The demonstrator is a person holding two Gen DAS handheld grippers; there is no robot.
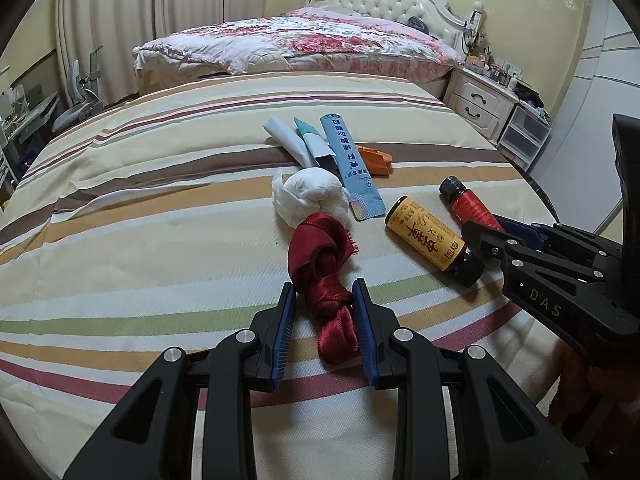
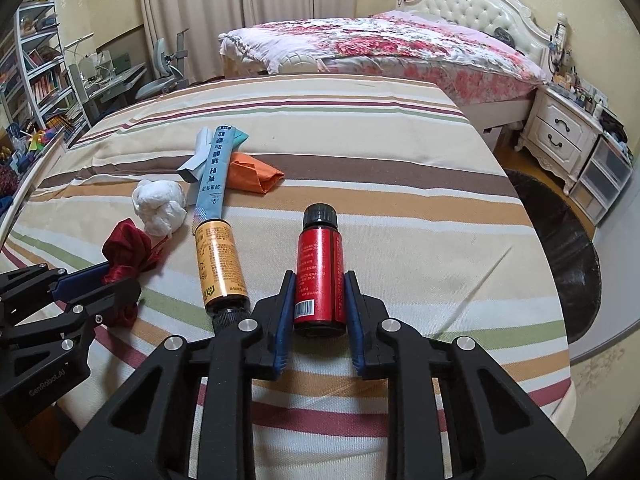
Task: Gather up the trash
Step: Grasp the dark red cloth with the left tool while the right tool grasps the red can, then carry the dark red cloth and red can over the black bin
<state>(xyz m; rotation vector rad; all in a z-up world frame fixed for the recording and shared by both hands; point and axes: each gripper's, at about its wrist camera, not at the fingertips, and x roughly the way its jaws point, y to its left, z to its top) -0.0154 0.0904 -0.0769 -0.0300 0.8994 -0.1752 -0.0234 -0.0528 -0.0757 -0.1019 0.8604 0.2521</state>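
Note:
A knotted red cloth (image 1: 316, 256) lies on the striped bedsheet (image 1: 160, 240), and my left gripper (image 1: 323, 300) is shut on its near end. My right gripper (image 2: 319, 280) is shut on a small red bottle (image 2: 320, 256) with a black cap, lying flat with the cap pointing away. A yellow bottle (image 2: 219, 264) lies just left of it, untouched. Beyond are a white paper wad (image 1: 310, 194), a long blue sachet (image 1: 352, 168), an orange wrapper (image 1: 376, 158) and a white and teal packet (image 1: 304, 140). The two grippers sit close together, side by side.
A second bed with a floral quilt (image 2: 380, 44) stands behind. A white nightstand (image 2: 560, 136) and a dark round rug (image 2: 568, 240) are to the right of the striped bed. A desk chair (image 2: 160, 76) and bookshelf (image 2: 36, 68) are at the left.

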